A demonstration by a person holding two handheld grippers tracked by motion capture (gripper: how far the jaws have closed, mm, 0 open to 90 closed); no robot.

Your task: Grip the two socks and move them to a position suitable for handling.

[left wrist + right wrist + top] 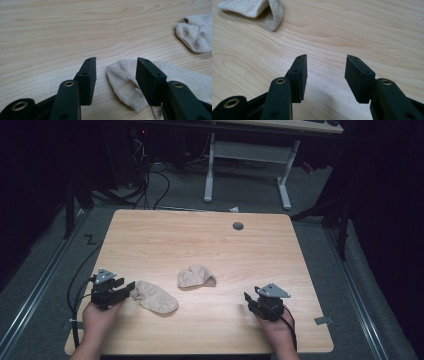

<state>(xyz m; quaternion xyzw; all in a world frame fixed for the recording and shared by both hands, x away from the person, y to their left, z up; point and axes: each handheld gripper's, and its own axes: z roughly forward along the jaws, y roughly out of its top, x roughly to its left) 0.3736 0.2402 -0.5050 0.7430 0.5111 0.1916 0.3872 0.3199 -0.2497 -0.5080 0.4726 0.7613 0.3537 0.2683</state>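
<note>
Two beige socks lie on the wooden table (150, 240), and two grippers work over them, one in each of the person's hands. The flat sock (155, 297) lies at the near left, stretched out with one end toward the left gripper (126, 291); the crumpled sock (196, 276) sits just beyond it, near the table's middle, apart from the first. In the left gripper view the jaws stand wide open over the flat sock (125, 82), with its rounded end between them, and the pads do not press on the fabric, so nothing is held. This placement suggests a pick-up is being lined up: the open jaws straddle the free end, where a thin layer of cloth is easiest to pinch. The crumpled sock (197, 32) appears at the far right of that view. The right gripper (250, 301) rests at the near right, well apart from both socks, its jaws likewise wide open over bare wood and holding nothing; the crumpled sock (254, 10) lies far off to its left. It appears to wait clear of the work until a second grip is needed
</note>
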